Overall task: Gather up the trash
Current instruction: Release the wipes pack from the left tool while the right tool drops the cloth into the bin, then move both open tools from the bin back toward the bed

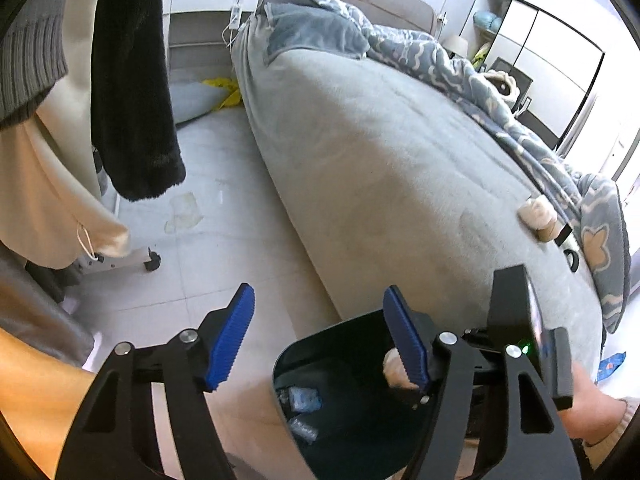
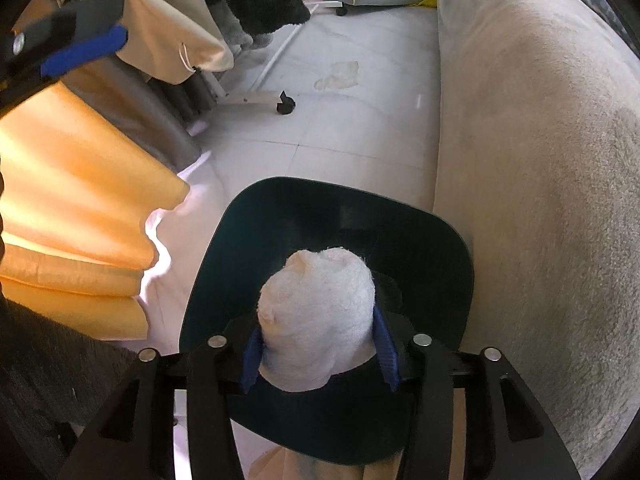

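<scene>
One view only: right claw [image 2: 318,354] pinching tissue wad [image 2: 316,316] (over bin [image 2: 224,240]).

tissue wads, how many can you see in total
2. One white wad is held in the right tongs above the dark bin. Another lies on the bed near the blanket. More may be hidden inside the bin.

The right gripper [image 2: 318,354] is matt black plastic with ribbed blue rubbery pads and small shiny metal pins; between its pads sits a white wad [image 2: 318,312] of soft, fuzzy, terry-like cloth. Directly below it the bin [image 2: 224,248] looks like smooth dark plastic with a faint sheen. To its right the bed [image 2: 540,160] wears a grey, short-piled fleecy cover. Ahead, the floor [image 2: 360,128] is pale, smooth, slightly glossy tile. To the left hangs orange cloth [image 2: 80,184], satiny and pleated.
</scene>
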The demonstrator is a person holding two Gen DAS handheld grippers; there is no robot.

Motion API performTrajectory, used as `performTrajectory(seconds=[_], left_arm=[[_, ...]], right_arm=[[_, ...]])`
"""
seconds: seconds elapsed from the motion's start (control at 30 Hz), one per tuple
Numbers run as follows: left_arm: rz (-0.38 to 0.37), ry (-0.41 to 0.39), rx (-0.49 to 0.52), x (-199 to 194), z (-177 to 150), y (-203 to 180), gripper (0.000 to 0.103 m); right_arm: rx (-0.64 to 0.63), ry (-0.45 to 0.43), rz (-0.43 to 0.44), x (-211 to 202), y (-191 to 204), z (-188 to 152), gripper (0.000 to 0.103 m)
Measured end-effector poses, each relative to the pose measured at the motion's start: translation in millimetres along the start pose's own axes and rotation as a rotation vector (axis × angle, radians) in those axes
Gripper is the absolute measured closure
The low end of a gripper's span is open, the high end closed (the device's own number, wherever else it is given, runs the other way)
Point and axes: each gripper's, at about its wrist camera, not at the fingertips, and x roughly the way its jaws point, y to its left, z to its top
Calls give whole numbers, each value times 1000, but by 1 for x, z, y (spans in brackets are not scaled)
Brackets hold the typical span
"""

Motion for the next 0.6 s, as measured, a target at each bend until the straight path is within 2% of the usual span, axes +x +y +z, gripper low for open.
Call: performTrajectory(seconds=[0.03,0.1,0.33,0.6], left_arm=[[0,-5,1,-1,1,-1,34],[-1,-17,1,-3,3,-5,34],[18,-74,48,-13,16,-27,34],[8,-131,67,-20,28,-49,34]], right_arm=[[-5,6,-1,-1,1,-1,41],[-17,6,-9,-2,3,-2,38],[-36,-37,-1,-21,5,-1,37],[-56,-108,23,-51,2,-4,36]])
